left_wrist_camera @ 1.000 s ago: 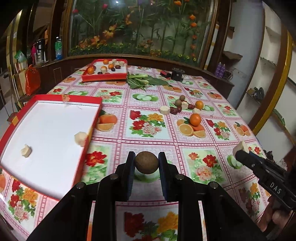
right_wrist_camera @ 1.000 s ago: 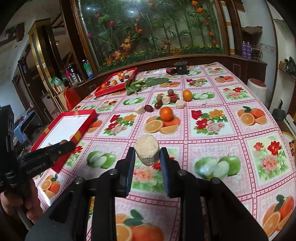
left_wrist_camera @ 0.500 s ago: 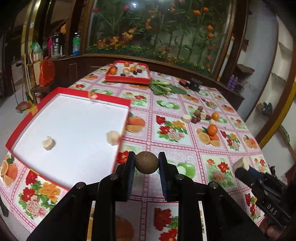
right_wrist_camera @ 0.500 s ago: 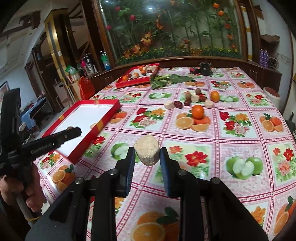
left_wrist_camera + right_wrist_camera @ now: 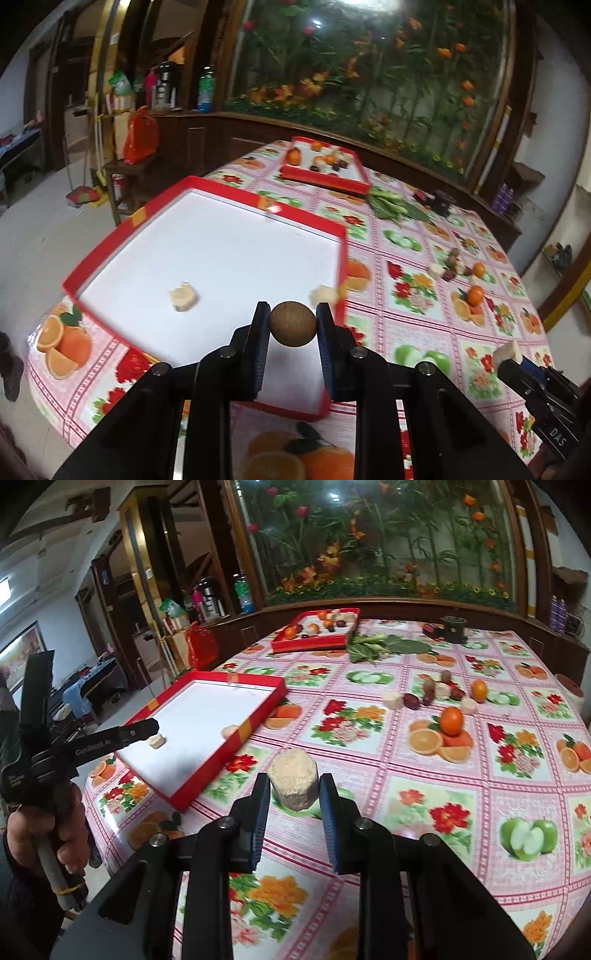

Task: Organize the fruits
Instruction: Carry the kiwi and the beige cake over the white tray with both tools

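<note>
Floral tablecloth [image 5: 369,738], near red tray [image 5: 207,184] holds two pale chunks; my left gripper [image 5: 292,325] clamps brown fruit [image 5: 292,324] above it, right gripper [image 5: 293,790] clamps beige chunk [image 5: 293,782].

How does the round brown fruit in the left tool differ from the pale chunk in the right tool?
The round brown fruit is a smooth, dark ball; the pale cream chunk is a rough, flat-topped, faceted cylinder. The brown fruit hangs over the white red-rimmed tray; the pale chunk hangs over the floral tablecloth, beside that tray. Both are clamped between blue pads, by the left tool and the right tool.
</note>
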